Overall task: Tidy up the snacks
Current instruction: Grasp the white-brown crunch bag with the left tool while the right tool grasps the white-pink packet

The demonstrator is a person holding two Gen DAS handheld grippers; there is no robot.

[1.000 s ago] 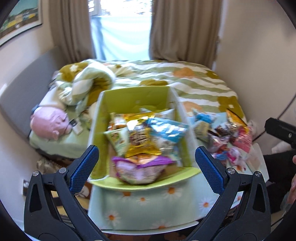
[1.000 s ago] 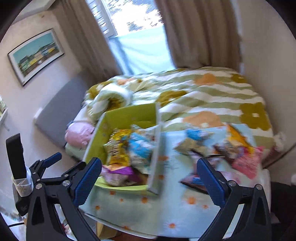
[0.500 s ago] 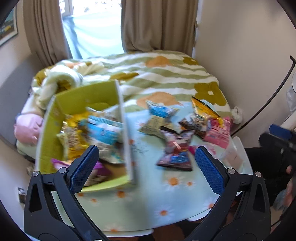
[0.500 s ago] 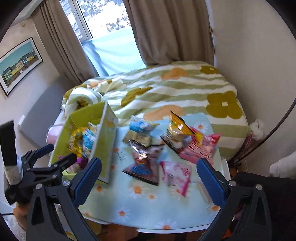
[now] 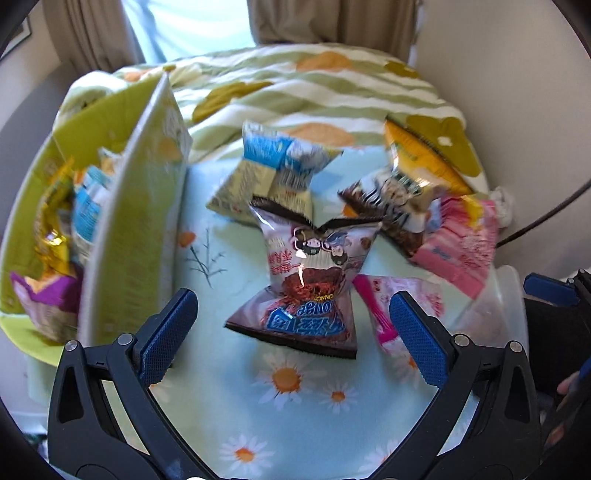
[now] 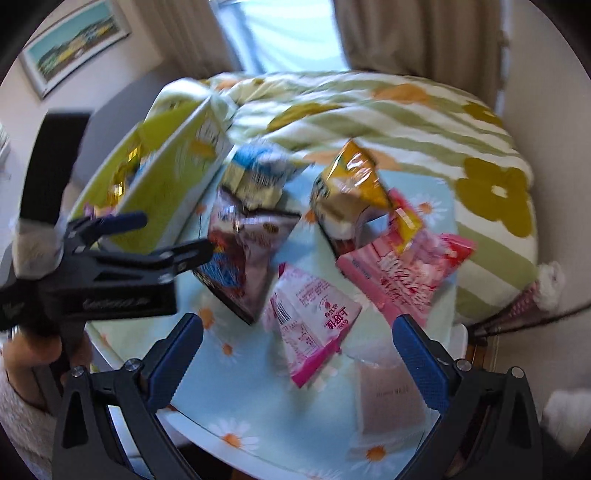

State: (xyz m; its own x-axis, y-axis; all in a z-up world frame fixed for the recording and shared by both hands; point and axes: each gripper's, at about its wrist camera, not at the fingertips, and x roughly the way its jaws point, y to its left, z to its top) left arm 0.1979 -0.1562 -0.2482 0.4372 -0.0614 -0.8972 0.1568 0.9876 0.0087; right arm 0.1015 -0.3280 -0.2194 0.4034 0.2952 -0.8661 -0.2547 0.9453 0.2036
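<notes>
Beyond the fingers: striped floral duvet [image 5: 332,85], beige curtains [image 6: 417,37], bright window [image 6: 280,33]; far left, framed picture [image 6: 74,40].

left gripper [image 5: 293,332]: jaws spread wide, empty, held level | right gripper [image 6: 297,356]: jaws spread wide, empty | left gripper seen from the right wrist view, at left, gripped by a hand [image 6: 35,349]

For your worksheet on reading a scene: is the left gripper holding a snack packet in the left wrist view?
No, the left gripper is open and empty, with the brown snack packet lying on the table beyond it.
</notes>
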